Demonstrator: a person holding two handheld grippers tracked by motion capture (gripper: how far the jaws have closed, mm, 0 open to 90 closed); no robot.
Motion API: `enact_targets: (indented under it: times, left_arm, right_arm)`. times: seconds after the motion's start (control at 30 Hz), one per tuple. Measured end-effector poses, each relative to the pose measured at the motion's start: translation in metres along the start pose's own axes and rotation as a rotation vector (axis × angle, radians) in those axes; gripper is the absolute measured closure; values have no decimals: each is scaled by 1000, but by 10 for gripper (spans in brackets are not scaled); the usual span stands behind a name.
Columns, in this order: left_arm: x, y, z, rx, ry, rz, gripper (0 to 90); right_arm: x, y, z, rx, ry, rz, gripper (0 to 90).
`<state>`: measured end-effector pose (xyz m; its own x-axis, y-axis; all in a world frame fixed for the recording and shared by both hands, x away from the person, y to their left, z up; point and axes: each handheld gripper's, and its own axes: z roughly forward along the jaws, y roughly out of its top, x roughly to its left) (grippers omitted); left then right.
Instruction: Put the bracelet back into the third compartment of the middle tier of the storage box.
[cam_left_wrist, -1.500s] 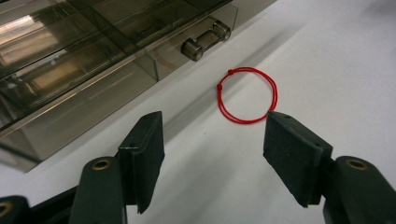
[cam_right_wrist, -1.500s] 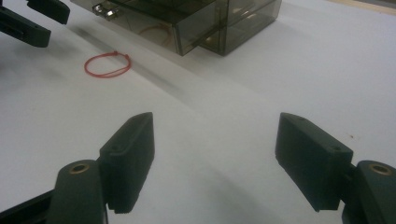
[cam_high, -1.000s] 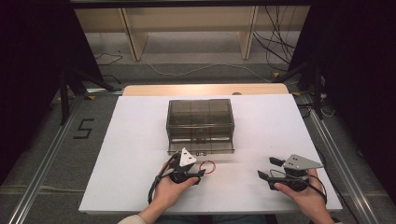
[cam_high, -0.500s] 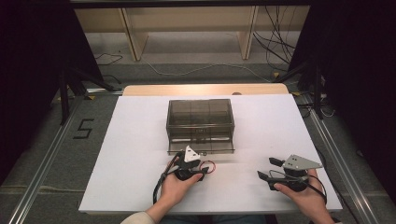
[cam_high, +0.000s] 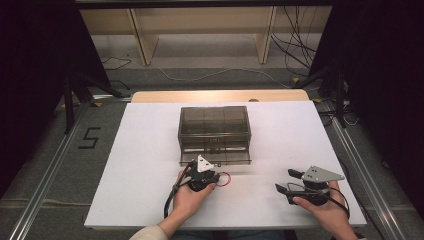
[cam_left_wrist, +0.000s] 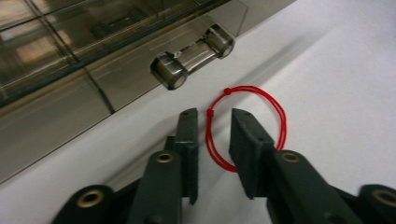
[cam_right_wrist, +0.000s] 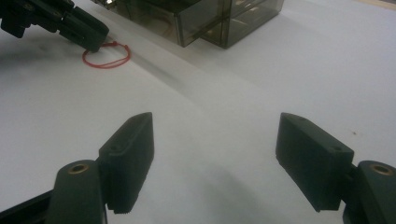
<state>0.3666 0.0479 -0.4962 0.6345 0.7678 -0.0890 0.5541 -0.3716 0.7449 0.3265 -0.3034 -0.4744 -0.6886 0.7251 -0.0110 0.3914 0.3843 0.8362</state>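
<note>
White sheet covers the bench (cam_high: 125, 165), dark curtains to either side, bare shelving beyond the far edge. We note a smoked clear drawer box (cam_high: 214, 127) standing at the middle, its bottom drawer pulled a little toward the near side; the drawer handle (cam_left_wrist: 192, 63) shows just past the left gripper's tips.

Red string loop (cam_left_wrist: 245, 126) lies flat on the sheet just in front of that drawer, stretched longer from near to far as the left gripper view has it. Left gripper (cam_left_wrist: 215, 119) sits right over it, jaws narrowly apart and straddling one side of the loop, one strand running up the gap between them; we cannot tell whether either jaw touches the string. Rest of the loop bulges out to the right of the jaws.

Right gripper (cam_right_wrist: 215, 140) rests well apart at the near right, jaws wide, nothing between them, pointed toward the box; from there the loop lies far to its left.

We judge the left gripper far the nearer, and a pinch needs the jaws to meet across that one strand
</note>
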Motion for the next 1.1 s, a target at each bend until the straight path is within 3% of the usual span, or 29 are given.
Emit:
enact_targets:
  times: [0.37,0.87,1.1]
  left_arm:
    - [-6,0,1,4,36,22,888]
    - [-6,1,-1,17,10,56,897]
    - [-8,5,-6,-8,12,73,897]
  right_arm:
    - [0,-1,1,-1,4,8,284]
    - [0,-1,0,3,1,10,282]
    - [0,-1,0,3,-1,5,283]
